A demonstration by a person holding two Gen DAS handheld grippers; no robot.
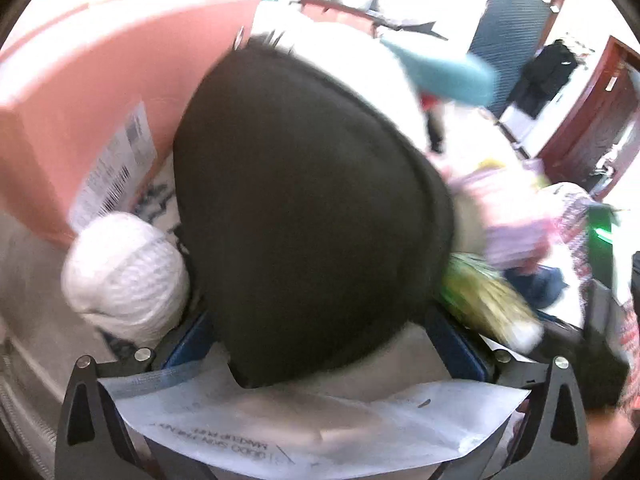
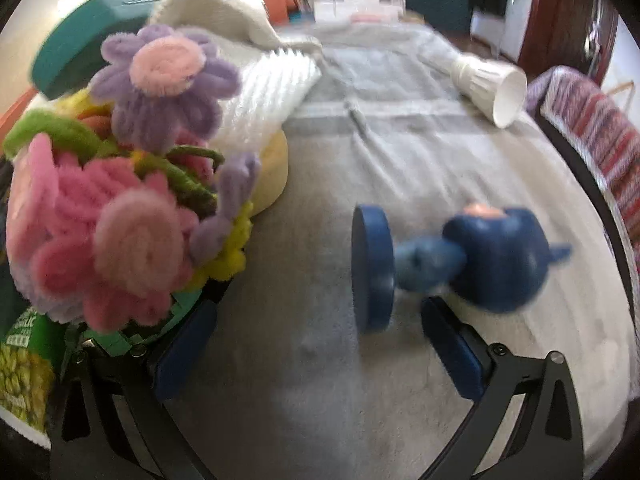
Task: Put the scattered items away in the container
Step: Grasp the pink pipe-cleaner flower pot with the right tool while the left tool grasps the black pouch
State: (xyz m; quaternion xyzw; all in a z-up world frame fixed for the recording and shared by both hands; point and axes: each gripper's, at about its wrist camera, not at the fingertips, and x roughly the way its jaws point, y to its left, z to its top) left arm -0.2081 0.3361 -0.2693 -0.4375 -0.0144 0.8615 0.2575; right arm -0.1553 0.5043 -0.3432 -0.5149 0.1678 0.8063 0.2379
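Note:
In the left wrist view a big black soft item (image 1: 304, 208) fills the gap between my left gripper's (image 1: 324, 340) wide-apart blue pads, lying over a white printed packet (image 1: 320, 424). Behind it stands the pink container (image 1: 100, 80), with a white yarn ball (image 1: 124, 276) at its wall. My right gripper (image 2: 320, 344) stands open above the grey cloth, nothing between its fingers. Just ahead of it lie a dark blue teapot-shaped toy (image 2: 496, 256) and a blue disc (image 2: 372, 272). A pipe-cleaner flower bunch (image 2: 132, 200) is close on the left.
A white ribbed cup (image 2: 488, 88) lies on its side far right on the grey cloth (image 2: 360, 380). A white knit piece (image 2: 260, 96), a teal object (image 2: 80, 40) and a green snack bag (image 2: 24, 368) crowd the left. A striped fabric (image 2: 592, 128) edges the right.

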